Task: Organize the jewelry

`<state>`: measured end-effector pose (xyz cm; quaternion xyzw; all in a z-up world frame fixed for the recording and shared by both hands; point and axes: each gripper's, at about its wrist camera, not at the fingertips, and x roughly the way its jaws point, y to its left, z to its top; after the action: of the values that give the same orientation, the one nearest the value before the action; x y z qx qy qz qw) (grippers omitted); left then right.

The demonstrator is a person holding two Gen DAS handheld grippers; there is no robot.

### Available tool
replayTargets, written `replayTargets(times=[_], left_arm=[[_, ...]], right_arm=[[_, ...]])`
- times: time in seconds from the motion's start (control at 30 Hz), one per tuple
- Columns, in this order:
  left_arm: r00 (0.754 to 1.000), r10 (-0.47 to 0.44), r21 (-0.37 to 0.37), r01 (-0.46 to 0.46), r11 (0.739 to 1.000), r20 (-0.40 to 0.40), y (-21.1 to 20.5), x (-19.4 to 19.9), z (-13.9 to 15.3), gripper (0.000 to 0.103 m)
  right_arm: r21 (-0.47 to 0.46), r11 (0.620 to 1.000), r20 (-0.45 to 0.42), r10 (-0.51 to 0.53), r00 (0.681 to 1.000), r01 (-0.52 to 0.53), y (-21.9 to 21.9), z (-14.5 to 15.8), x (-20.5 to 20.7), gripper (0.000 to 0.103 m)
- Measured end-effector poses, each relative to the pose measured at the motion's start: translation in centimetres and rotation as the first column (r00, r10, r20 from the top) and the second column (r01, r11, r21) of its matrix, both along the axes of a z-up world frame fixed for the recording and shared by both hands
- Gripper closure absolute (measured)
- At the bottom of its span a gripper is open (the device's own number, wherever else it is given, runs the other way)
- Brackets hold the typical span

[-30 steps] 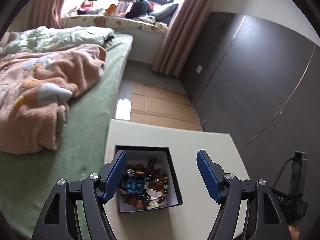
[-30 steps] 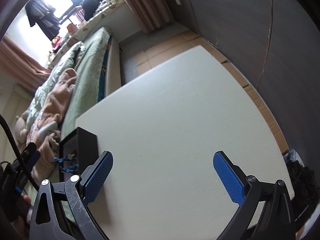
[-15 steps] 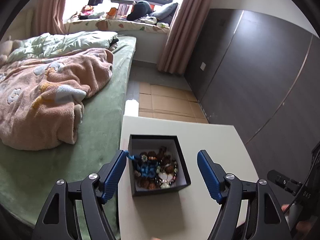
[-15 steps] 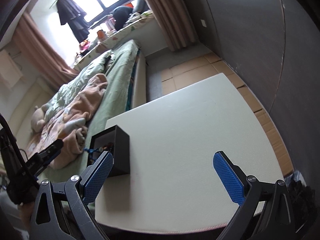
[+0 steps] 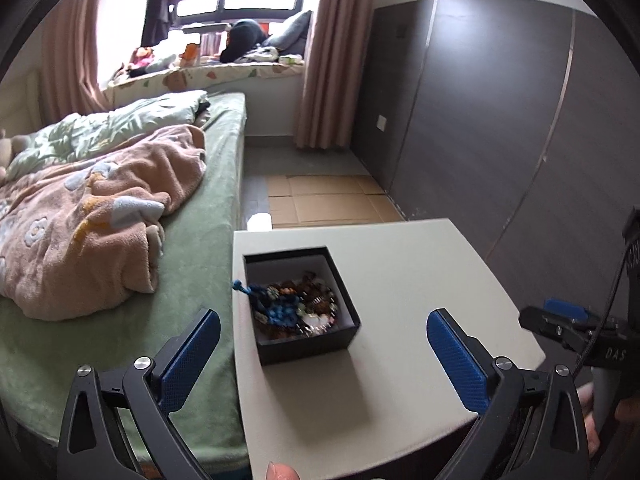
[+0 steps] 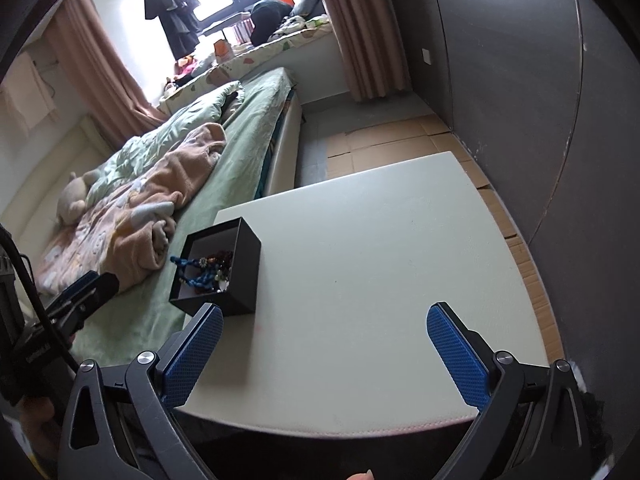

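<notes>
Jewelry (image 5: 298,308): tangle of beads, blue cord on top, piled in open black box (image 5: 344,334). One blue cord end hangs over box's bed-side rim. Box sits on white table (image 5: 420,280), at edge nearest bed (image 5: 192,280).

Left gripper (image 5: 323,354): jaws just been opening, now spread wide, nothing between pads, held above table short of box.

Right gripper (image 6: 326,350): jaws wide apart, empty, over table's near edge, box just beyond its left finger.

Pink blanket (image 5: 92,232) rumpled on bed.
</notes>
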<state>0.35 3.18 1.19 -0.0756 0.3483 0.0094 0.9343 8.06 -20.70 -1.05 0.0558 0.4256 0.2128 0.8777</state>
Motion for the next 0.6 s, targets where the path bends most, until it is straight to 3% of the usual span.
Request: replayTargets(times=[0.23,0.6], left_arm=[[0.999,-0.038,0.008,0.038,0.999,0.005,-1.9,-1.1,0.3,0.0],[0.999,0.001,0.051,-0.004,0.999,0.045,-1.6,-1.5,1.0,0.0]], right_arm=[[-0.032,0.999,0.001,0.02,1.0,-0.02,-0.5,0.5,-0.9,0.0],[-0.022,1.0,0.052,0.016,0.998,-0.015,-2.5,1.4,-1.4,0.0]])
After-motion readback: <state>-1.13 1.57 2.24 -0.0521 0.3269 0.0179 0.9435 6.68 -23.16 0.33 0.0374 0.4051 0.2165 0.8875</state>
